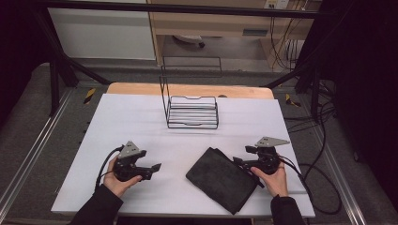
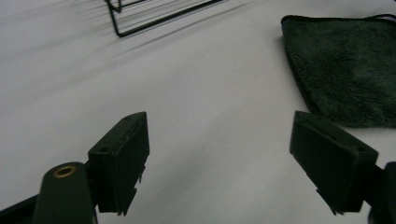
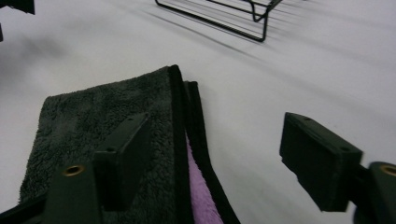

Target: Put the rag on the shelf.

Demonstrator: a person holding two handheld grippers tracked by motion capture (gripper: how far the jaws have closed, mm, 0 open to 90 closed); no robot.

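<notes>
A folded dark grey towel (image 1: 221, 177) lies at the front right of the white table (image 1: 141, 117), a purple inner layer (image 3: 201, 196) showing at its edge. My right gripper (image 1: 238, 161) is open at the towel's right edge; in the right gripper view (image 3: 215, 149) one jaw hangs over the towel (image 3: 107, 107) and the other over bare table. My left gripper (image 1: 155, 168) is open at the front left, pointing right toward the towel (image 2: 345, 65). In its own view nothing lies between the jaws of the left gripper (image 2: 217, 144).
A black wire rack (image 1: 191, 110) stands at the table's back middle, also seen as a rack (image 2: 154, 14) corner and rack (image 3: 224, 14) base in the gripper views. Black frame bars and cables (image 1: 324, 154) surround the table. A wooden shelf unit (image 1: 211, 23) stands behind.
</notes>
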